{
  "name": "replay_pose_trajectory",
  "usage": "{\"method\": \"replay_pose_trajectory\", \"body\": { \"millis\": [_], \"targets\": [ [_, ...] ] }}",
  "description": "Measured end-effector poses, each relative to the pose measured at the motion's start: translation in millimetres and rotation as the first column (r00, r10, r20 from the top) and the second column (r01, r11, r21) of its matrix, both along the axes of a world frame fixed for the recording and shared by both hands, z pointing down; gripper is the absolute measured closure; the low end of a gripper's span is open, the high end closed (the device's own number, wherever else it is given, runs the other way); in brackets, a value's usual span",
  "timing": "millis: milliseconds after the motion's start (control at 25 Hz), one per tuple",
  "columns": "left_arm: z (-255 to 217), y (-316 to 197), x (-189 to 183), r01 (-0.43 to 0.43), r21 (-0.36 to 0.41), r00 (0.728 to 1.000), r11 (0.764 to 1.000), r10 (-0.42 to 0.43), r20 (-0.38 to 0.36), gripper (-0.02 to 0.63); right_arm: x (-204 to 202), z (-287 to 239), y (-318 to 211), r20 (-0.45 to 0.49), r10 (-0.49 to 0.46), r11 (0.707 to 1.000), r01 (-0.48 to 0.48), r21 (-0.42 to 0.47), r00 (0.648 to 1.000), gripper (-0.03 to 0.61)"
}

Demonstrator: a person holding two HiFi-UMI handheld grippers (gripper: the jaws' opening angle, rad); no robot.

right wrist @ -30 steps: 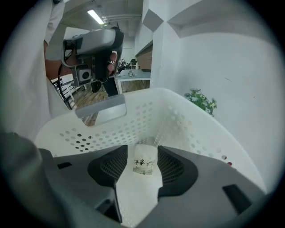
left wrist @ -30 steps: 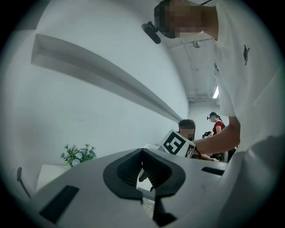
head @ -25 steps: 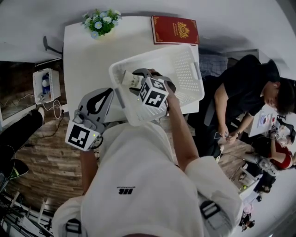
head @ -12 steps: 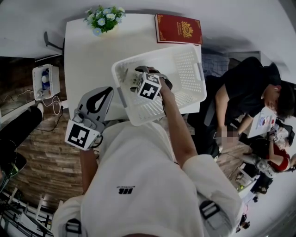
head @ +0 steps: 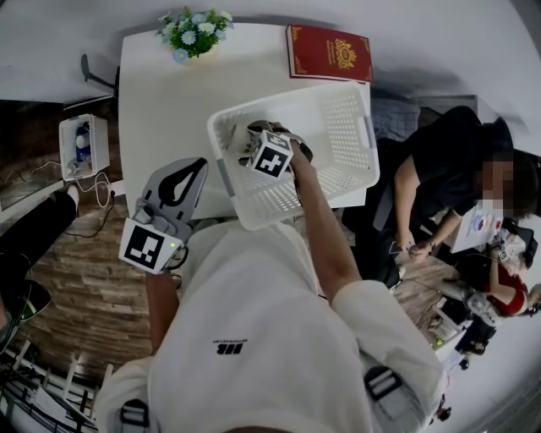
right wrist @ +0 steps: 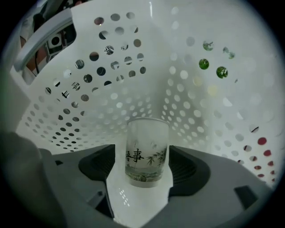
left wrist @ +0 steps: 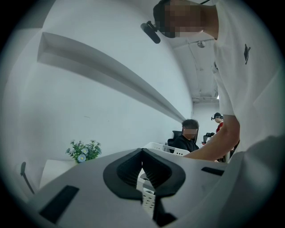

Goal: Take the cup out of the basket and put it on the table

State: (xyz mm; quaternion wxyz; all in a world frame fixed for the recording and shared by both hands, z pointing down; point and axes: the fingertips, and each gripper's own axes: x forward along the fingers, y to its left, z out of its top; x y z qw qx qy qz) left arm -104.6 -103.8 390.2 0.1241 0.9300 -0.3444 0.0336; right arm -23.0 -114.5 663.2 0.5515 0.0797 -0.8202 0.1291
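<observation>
1. The basket (head: 351, 118), white and perforated, sits on the white table (head: 161, 101). Everything below is placed from it.
2. The cup (right wrist: 147, 147) stands upright on the basket's floor, close to its left wall. It is frosted glass printed with dark characters and bamboo leaves.
3. The person's right arm (head: 325, 245) is stretched forward and reaches over the basket's near rim. The right gripper (right wrist: 142, 156) is dipped inside the basket, with its marker cube (head: 270, 159) facing up.
4. The right gripper's jaws are spread to either side of the cup. The right pad is at or very near the glass, and a slim gap shows on the left, so the cup is bracketed rather than clamped.
5. The left gripper (head: 199, 169) is held outside the basket, just beside its left near corner, with its tips pointing toward that wall. Its marker cube (head: 150, 245) is at the end farthest from the basket.
6. The left gripper's jaws meet at their tips and nothing is caught between them. Through the gap behind the tips, a piece of the basket's perforated wall shows.
7. Beyond the basket's far rim lies a red book (head: 328, 52). A pot of flowers (head: 193, 24) stands far-left of the basket.
8. To the basket's right, off the table, sits a person in black (head: 448, 169).
</observation>
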Motion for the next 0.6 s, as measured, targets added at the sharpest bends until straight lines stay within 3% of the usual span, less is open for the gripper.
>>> {"method": "replay_pose_trajectory", "body": {
  "millis": [240, 320, 600],
  "targets": [
    [-0.3, -1.2, 0.8, -0.008, 0.002, 1.0, 1.0, 0.008, 0.003, 0.604, 4.0, 4.5, 1.3, -0.035, -0.028, 1.0, 0.028, 0.004, 0.999, 0.214],
    [-0.6, -1.5, 1.4, -0.01, 0.002, 1.0, 1.0, 0.01, 0.001, 0.604, 5.9, 3.6, -1.3, -0.039, -0.023, 1.0, 0.023, 0.013, 0.999, 0.276],
    [0.1, -2.3, 2.8, -0.019, 0.005, 1.0, 1.0, 0.019, 0.004, 0.604, 6.3, 2.9, -0.5, -0.034, -0.018, 1.0, 0.018, 0.003, 0.999, 0.284]
  ]
}}
